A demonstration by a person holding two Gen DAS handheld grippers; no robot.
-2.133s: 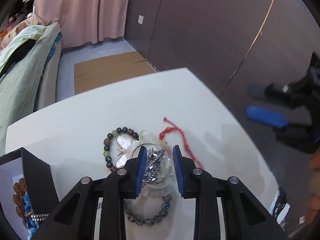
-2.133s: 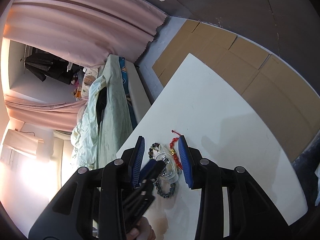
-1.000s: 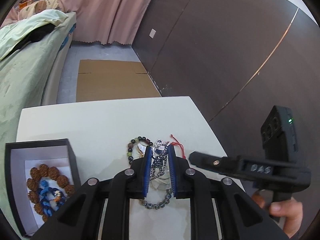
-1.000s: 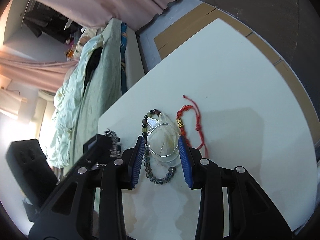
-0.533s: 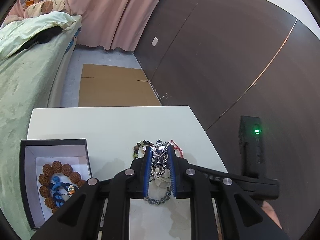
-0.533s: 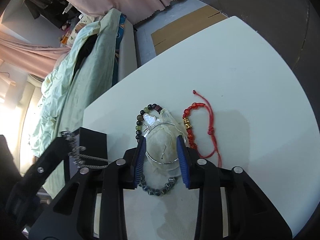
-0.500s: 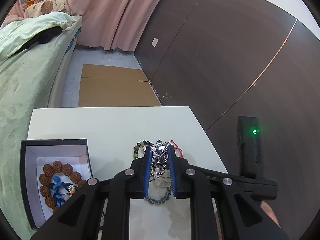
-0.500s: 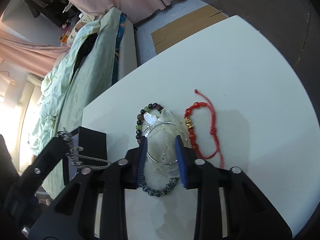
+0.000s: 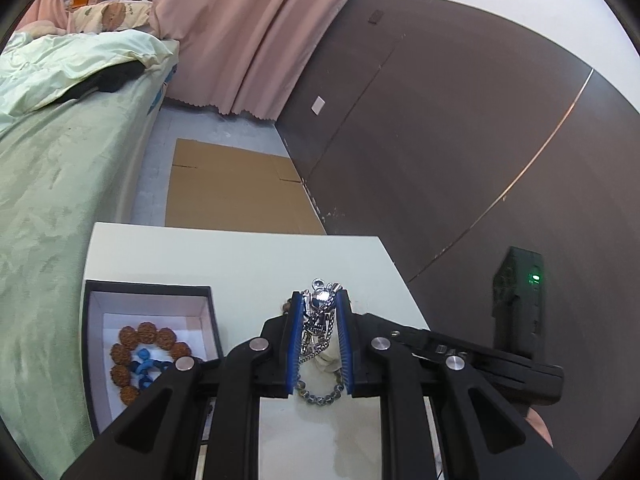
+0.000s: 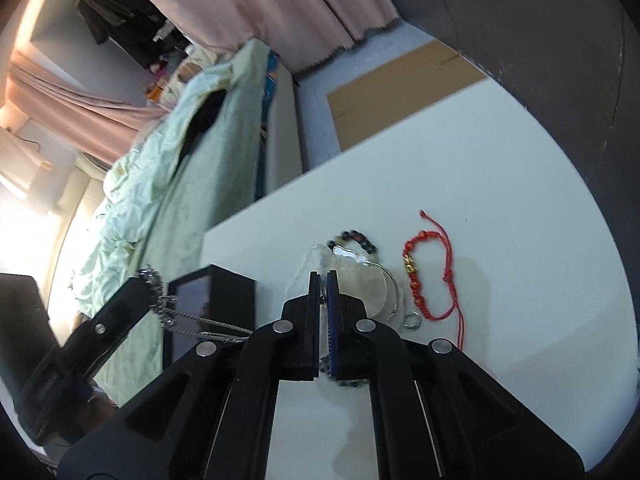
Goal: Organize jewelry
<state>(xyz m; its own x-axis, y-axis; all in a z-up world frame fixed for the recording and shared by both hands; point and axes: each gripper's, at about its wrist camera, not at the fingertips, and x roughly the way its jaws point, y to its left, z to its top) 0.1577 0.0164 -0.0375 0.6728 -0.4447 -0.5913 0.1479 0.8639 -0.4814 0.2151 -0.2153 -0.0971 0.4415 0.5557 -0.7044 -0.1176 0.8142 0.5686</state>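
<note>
The left gripper, fingers clamped on a dangling silver metal chain, risks snagging it on the open black box; the right gripper pinches a clear plastic pouch.

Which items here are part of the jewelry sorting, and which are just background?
Job: silver chain in left claw; box with brown beads; red cord bracelet; dark bead bracelet; clear pouch; ring; right claw.

Background: bed; curtain; cardboard.

Black frames, blue-lined jaws (silver screws).
</note>
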